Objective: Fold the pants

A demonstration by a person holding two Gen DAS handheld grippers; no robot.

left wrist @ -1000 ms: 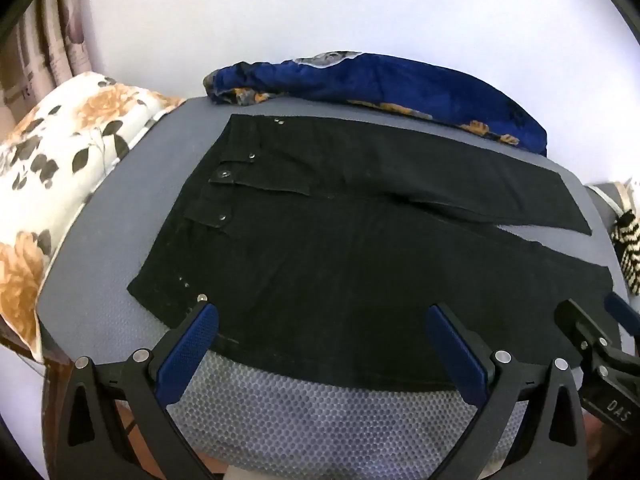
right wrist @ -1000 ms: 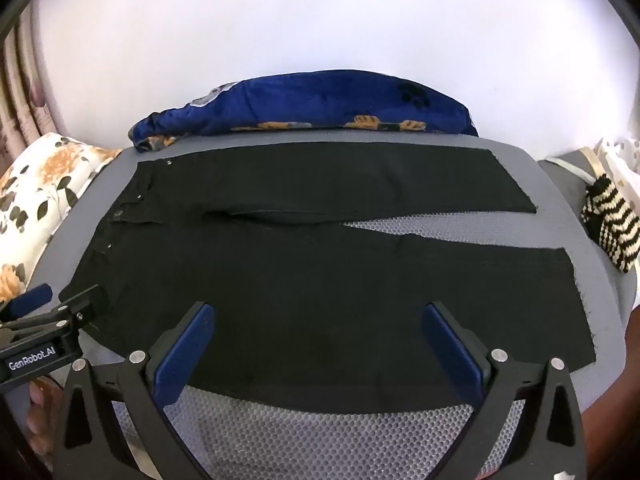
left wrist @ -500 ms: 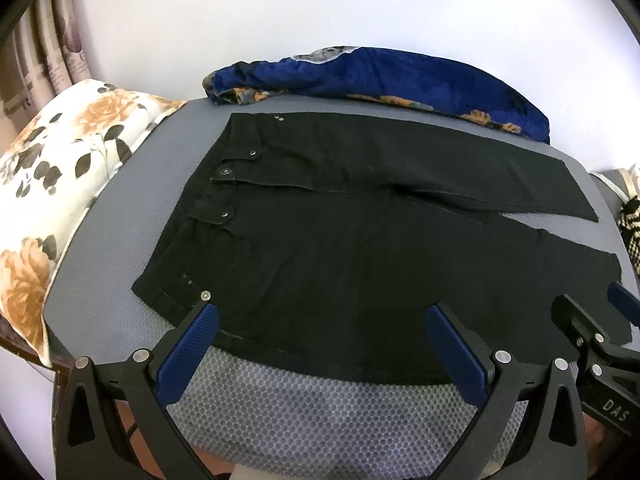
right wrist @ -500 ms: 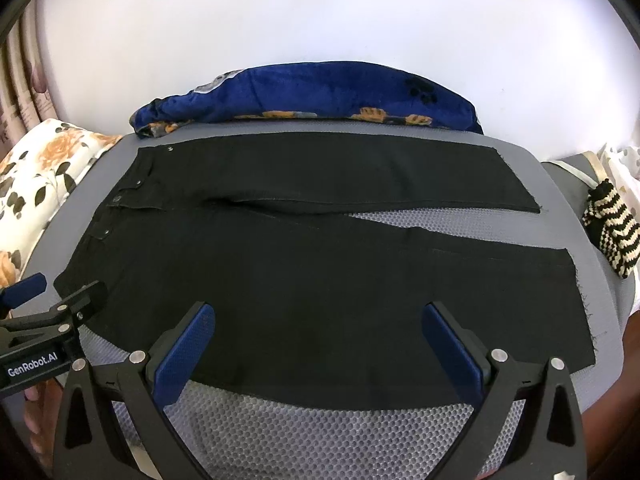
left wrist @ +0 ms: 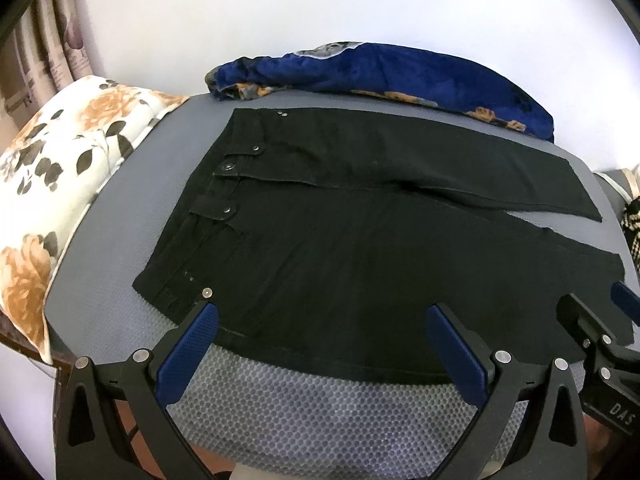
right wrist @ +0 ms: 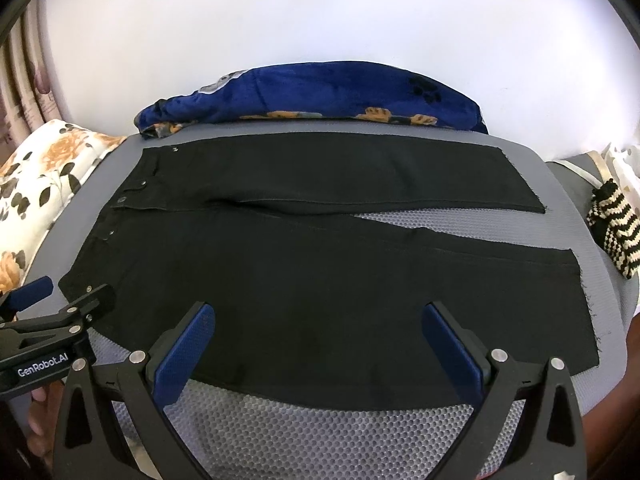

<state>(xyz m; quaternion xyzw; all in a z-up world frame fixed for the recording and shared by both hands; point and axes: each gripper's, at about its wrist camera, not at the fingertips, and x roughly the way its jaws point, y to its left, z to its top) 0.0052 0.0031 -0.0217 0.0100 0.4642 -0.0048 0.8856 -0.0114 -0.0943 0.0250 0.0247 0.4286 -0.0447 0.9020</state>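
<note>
Black pants [left wrist: 360, 240] lie flat on a grey mesh surface [left wrist: 320, 412], waistband to the left, both legs spread out to the right with a narrow gap between them. They also show in the right wrist view [right wrist: 320, 280]. My left gripper [left wrist: 320, 316] is open and empty, above the near edge of the pants by the waist end. My right gripper [right wrist: 318, 314] is open and empty, above the near leg's edge. Each gripper shows at the edge of the other's view.
A blue floral blanket [left wrist: 380, 76] lies bunched along the far edge by the white wall. A floral pillow [left wrist: 60, 168] sits at the left. A black-and-cream striped knit item [right wrist: 612, 228] lies at the right edge.
Both views have drawn back and risen slightly, so the pants sit a little lower and fuller in frame. The pants have not moved and both grippers stay open.
</note>
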